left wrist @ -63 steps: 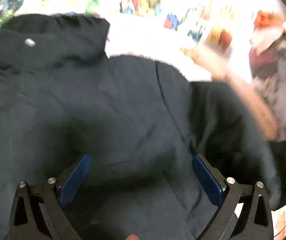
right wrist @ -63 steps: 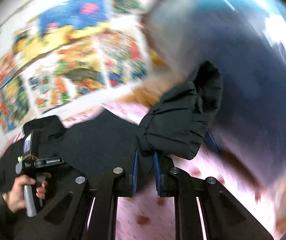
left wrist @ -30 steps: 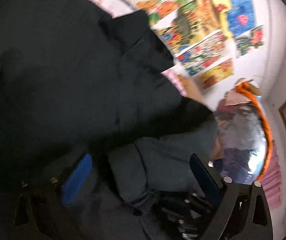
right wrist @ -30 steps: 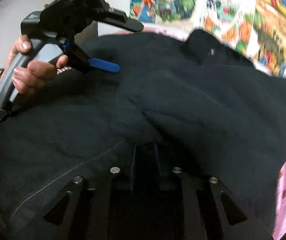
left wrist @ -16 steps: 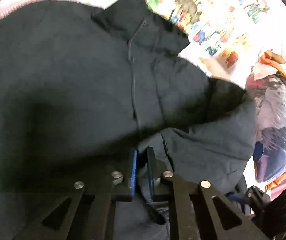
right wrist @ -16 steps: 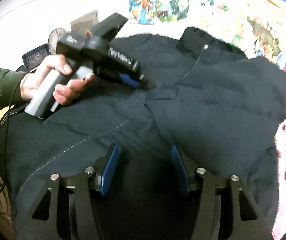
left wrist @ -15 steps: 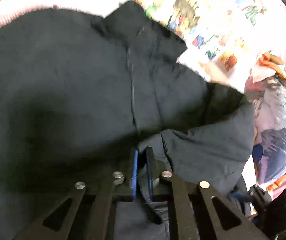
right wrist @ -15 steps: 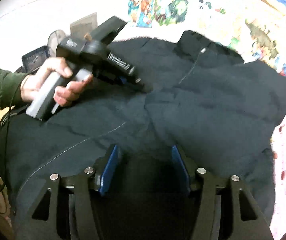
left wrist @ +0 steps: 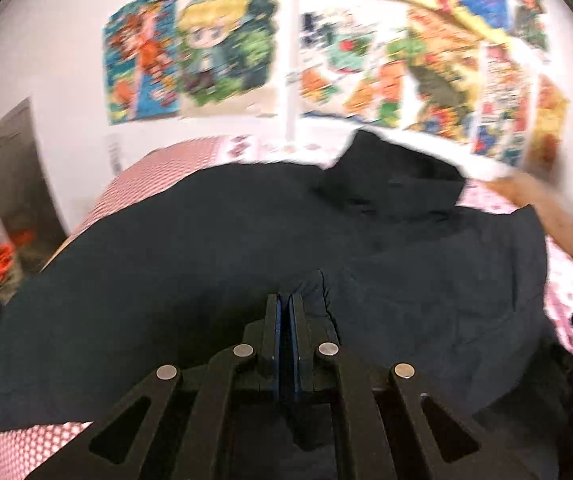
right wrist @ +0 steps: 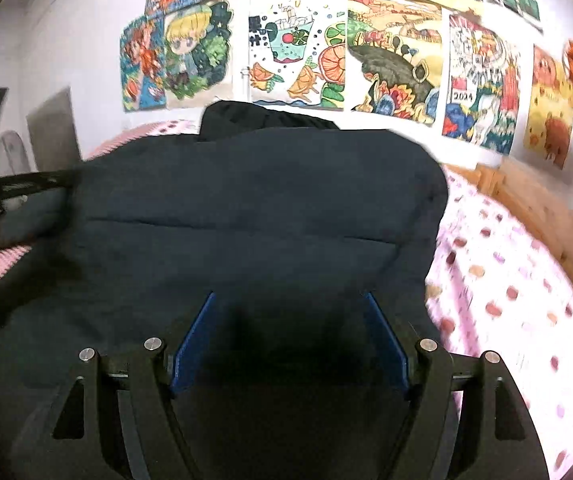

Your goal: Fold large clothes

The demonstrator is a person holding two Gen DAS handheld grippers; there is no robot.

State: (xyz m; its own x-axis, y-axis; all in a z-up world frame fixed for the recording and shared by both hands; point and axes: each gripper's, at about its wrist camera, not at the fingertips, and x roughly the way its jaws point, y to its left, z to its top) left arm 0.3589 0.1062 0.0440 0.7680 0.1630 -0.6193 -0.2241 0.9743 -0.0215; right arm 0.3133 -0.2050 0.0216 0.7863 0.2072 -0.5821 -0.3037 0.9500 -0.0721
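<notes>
Ideally the left hand-held gripper (left wrist: 284, 312), clamped on a fold of the black padded jacket (left wrist: 206, 264) at lower centre, lifts smoothly while the right hand-held gripper (right wrist: 290, 340), jaws just spread with nothing pinched, steadies the bed-spread bulk.

Bright, washed-out white wall (right wrist: 86, 40); dark jacket (right wrist: 246, 208) underexposed, detail lost. Left wrist view motion-blurred throughout, right sharper centrally, smeared at left and right edges. Heavy fisheye bending, black corner vignette.
</notes>
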